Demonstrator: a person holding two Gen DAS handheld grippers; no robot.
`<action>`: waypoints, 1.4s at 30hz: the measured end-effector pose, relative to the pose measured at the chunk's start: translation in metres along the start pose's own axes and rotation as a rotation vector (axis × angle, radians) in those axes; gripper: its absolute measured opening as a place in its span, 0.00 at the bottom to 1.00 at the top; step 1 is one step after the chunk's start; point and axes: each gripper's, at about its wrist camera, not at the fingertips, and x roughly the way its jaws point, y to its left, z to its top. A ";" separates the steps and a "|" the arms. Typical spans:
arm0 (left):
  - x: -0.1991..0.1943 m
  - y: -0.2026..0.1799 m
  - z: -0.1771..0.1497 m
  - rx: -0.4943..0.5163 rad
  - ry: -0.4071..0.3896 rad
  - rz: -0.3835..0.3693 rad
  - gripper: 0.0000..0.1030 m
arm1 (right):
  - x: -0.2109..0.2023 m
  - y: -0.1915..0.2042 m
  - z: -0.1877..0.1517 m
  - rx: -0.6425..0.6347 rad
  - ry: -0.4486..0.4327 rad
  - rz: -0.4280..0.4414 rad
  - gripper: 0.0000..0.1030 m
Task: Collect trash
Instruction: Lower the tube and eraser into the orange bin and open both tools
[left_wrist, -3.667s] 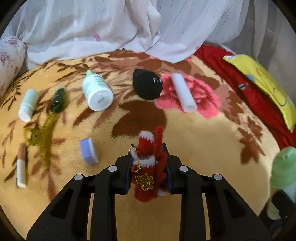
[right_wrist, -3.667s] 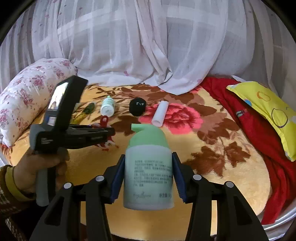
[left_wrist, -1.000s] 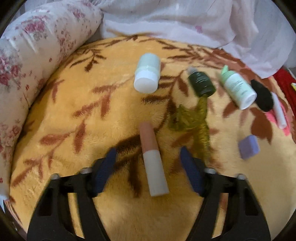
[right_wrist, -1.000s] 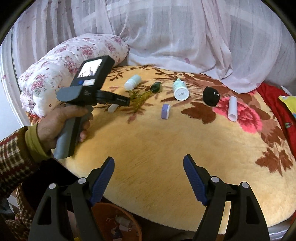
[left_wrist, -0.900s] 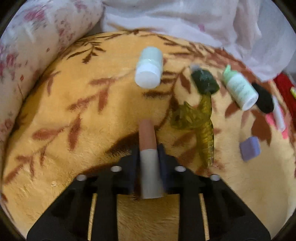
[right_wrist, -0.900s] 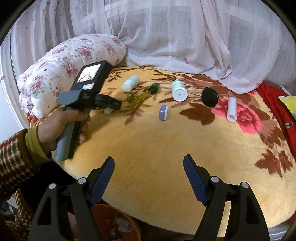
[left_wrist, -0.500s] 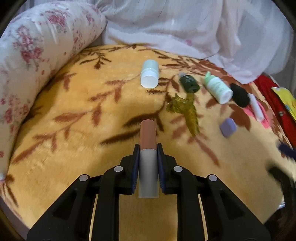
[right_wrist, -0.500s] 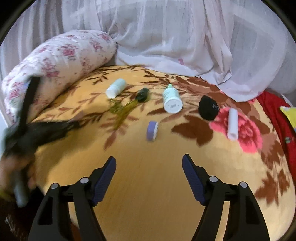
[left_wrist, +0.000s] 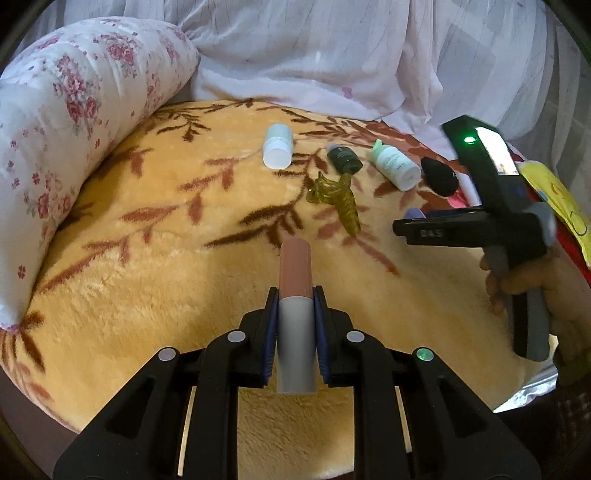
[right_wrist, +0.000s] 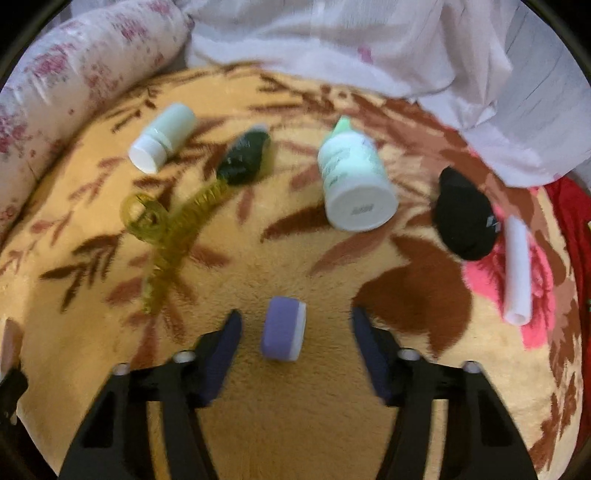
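Note:
My left gripper (left_wrist: 294, 306) is shut on a pink-and-white tube (left_wrist: 294, 295) and holds it above the yellow blanket (left_wrist: 184, 288). My right gripper (right_wrist: 295, 325) is open and low over the blanket (right_wrist: 295, 424), with a small purple box (right_wrist: 283, 328) lying between its fingers. The right gripper also shows in the left wrist view (left_wrist: 402, 226), held by a hand at the right.
Further back lie a pale capped bottle (right_wrist: 162, 138), a dark green bottle (right_wrist: 243, 158), an olive spiral cord (right_wrist: 166, 229), a green-white bottle (right_wrist: 352, 184), a black pouch (right_wrist: 463, 214) and a white tube (right_wrist: 517, 273). A floral pillow (left_wrist: 74, 129) lies left, white curtain (left_wrist: 332, 55) behind.
My left gripper closed on the pink-and-white tube and lifted it back from the blanket. My right gripper moved forward and down until the purple box lay between its open fingers.

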 end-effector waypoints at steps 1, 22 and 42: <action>0.000 0.000 -0.001 -0.004 0.001 -0.005 0.17 | 0.005 0.001 0.000 -0.002 0.021 0.014 0.35; -0.032 -0.033 -0.034 0.075 0.038 -0.122 0.17 | -0.100 0.016 -0.080 -0.065 -0.176 0.152 0.18; -0.068 -0.047 -0.151 0.267 0.334 -0.230 0.17 | -0.135 0.069 -0.260 -0.256 0.006 0.356 0.18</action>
